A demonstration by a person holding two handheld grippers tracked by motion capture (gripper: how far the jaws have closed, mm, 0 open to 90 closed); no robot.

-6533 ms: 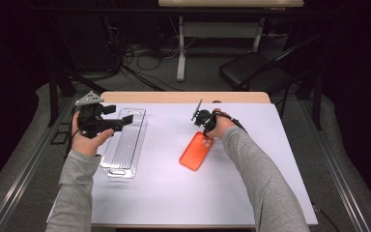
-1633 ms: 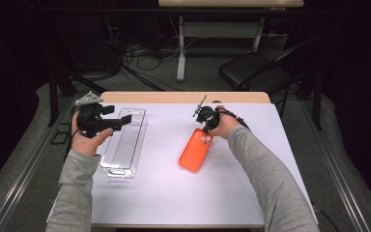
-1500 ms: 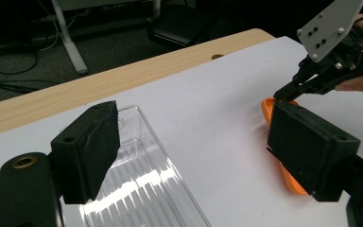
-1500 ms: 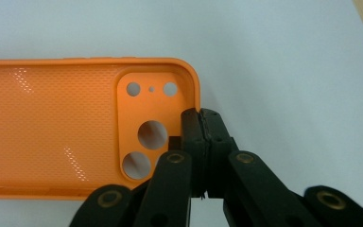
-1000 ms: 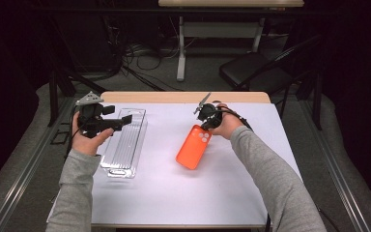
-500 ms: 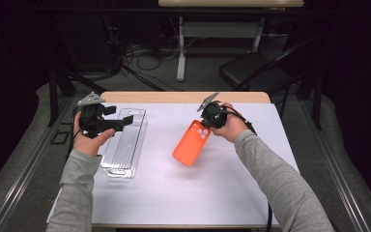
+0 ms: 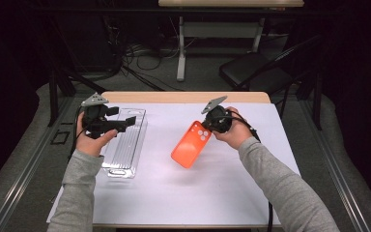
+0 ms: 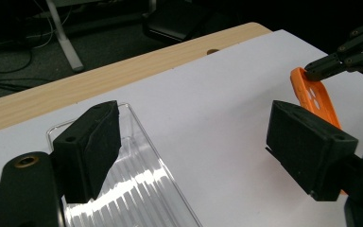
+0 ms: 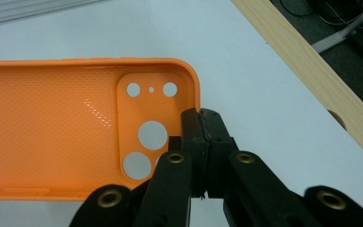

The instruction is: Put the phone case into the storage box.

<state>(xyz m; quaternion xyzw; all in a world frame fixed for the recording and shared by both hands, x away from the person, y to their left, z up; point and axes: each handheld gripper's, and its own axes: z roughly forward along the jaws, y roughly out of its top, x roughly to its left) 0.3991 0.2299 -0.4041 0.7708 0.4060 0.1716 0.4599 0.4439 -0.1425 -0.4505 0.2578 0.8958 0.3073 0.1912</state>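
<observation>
An orange phone case hangs tilted above the white table, its camera-hole end uppermost. My right gripper is shut on the case's wall beside the camera holes; the gripper tips pinch that short edge, and the case's textured inside faces the camera. My left gripper stands open over a clear ribbed plastic tray at the table's left, nothing between its jaws. From the left gripper view the case and the other gripper's tips show at far right.
White sheet covers the table, with a bare wooden strip along the far edge. Beyond it are a black chair, desk legs and floor cables. The tray's clear rim lies under my left gripper.
My right gripper has lifted the orange case off the table and swung it leftward, tilting it more upright. My left gripper has stayed over the tray.
</observation>
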